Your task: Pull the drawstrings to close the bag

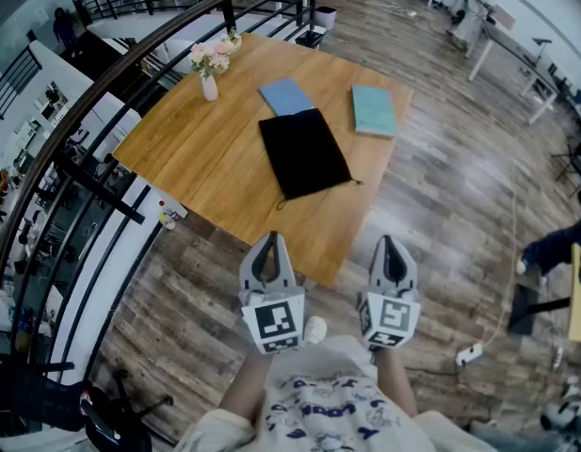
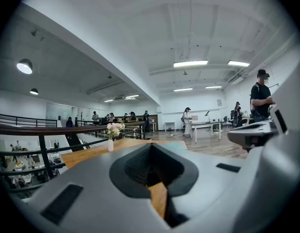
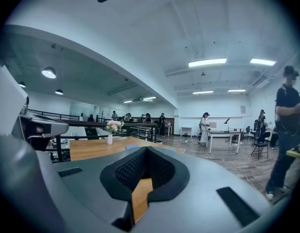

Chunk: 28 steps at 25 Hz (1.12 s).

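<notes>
- Head view: you are holding the left claw [image 1: 271, 245] and the right claw [image 1: 389, 247] side by side, low in front of your body. Both are short of the counter [image 1: 186, 158] and well apart from the black bag [image 1: 304, 152].
- The bag is lying flat near the counter's middle. Its gathered edge seems to be facing you, with the drawstrings [image 1: 282, 200] poking out at the two near corners. That probably suits you, since each claw can take the cord on its own side and pull outward.
- A blue book [image 1: 285, 95], a teal book [image 1: 373, 110] and a vase of flowers [image 1: 211, 69] are sitting beyond the bag, out of the pulling path.
- Left gripper view: the left claw [image 2: 150, 154] is showing its jaws together with nothing clamped, only a sliver of wood showing through the gap. It is pointing level across the counter toward the vase, so the bag is not clearly showing here.
- Right gripper view: the right claw [image 3: 146, 155] is likewise pressed together and gripping nothing, aimed level over the wooden top.
- Judging from this, you are waiting at the start. Both claws will need parting before either can take a cord.
</notes>
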Each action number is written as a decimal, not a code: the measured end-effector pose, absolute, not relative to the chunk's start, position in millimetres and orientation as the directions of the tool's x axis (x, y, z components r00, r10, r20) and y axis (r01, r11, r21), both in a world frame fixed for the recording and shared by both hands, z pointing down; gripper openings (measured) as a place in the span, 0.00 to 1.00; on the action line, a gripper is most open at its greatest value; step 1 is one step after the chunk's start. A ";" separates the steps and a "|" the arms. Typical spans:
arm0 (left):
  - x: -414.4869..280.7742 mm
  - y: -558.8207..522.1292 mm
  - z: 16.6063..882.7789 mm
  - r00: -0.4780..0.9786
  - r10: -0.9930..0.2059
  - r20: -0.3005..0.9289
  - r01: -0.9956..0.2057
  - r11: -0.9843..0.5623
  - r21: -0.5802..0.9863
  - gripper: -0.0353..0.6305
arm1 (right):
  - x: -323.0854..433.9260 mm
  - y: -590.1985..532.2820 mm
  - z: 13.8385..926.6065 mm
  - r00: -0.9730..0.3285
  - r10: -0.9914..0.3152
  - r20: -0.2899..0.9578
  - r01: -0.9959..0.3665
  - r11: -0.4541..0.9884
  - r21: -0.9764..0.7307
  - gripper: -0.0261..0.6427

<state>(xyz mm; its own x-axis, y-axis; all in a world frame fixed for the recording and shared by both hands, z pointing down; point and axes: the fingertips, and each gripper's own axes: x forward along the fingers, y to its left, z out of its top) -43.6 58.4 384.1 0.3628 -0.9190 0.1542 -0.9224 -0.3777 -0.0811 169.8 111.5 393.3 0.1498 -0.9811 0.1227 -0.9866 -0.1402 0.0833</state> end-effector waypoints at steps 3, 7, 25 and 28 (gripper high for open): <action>-43.2 61.6 382.7 0.360 -0.920 0.155 -0.923 -0.375 -0.081 0.05 | 169.6 115.7 395.4 0.144 -0.981 0.132 -0.988 -0.135 0.073 0.04; -41.2 62.9 382.7 0.360 -0.920 0.157 -0.923 -0.375 -0.084 0.05 | 174.7 117.1 394.1 0.160 -0.978 0.136 -0.985 -0.150 0.085 0.04; -37.6 48.4 416.5 0.275 -0.933 0.234 -0.951 -0.300 -0.075 0.05 | 181.8 90.5 442.8 0.076 -0.966 0.247 -0.996 -0.063 0.060 0.04; -40.0 41.6 426.8 0.260 -0.931 0.256 -0.955 -0.288 -0.077 0.05 | 176.8 80.5 450.9 0.055 -0.960 0.274 -0.998 -0.041 0.057 0.04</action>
